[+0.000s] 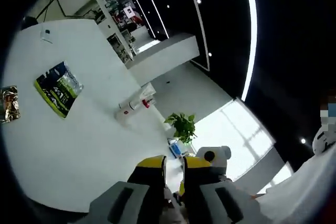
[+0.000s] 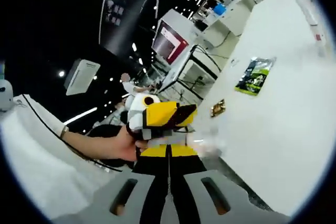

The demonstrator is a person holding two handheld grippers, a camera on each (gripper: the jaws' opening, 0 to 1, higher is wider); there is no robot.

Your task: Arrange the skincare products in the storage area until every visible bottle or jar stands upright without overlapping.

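A white bottle with a red cap lies on its side near the far edge of the white table, next to a small white box. My left gripper hovers well short of them, its yellow-tipped jaws drawn close with only a narrow slit and nothing between them. In the right gripper view my right gripper is shut and empty. Just beyond it, a hand holds the left gripper. A blurred pale shape beside it is too smeared to identify.
A green and black packet and a gold foil packet lie flat on the table. A small white item sits at the table's far corner. A potted plant stands beyond the edge. Shelves line the background.
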